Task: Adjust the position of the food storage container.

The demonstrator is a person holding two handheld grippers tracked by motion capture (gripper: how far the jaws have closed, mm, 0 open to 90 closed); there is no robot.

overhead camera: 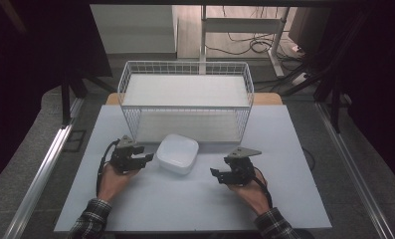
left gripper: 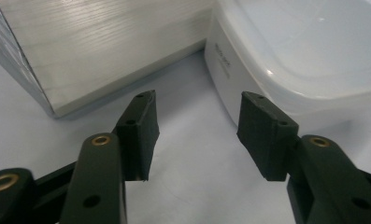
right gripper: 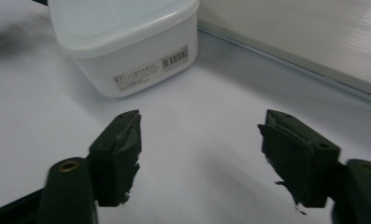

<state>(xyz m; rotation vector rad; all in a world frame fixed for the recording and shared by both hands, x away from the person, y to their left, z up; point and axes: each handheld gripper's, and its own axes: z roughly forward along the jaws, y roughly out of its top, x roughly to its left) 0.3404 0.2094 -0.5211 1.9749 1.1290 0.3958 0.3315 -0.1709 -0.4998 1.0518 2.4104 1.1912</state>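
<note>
1. The table is the biggest thing here, a pale grey-white top running from the person's edge back to a strip of wood at the far side.
2. On its far half stands a white wire basket, open at the top, with a light board across its upper level and another along its floor. The left gripper view shows the lower board's edge resting on the tabletop.
3. Just in front of the basket, about mid-table, sits a white plastic container with rounded corners and its lid on. In the right gripper view a printed label with a barcode shows on its side wall.
4. The person's forearms come in from the near edge in plaid sleeves, one hand around each tool.
5. The left gripper sits just beside the container's left side. From its own camera the jaws stand apart with nothing between them, and the right-hand pad is close to the container's wall; I cannot tell if it touches.
6. The right gripper rests to the container's right, a little nearer the person and apart from it. Its jaws are spread wide over bare tabletop, holding nothing.
</note>
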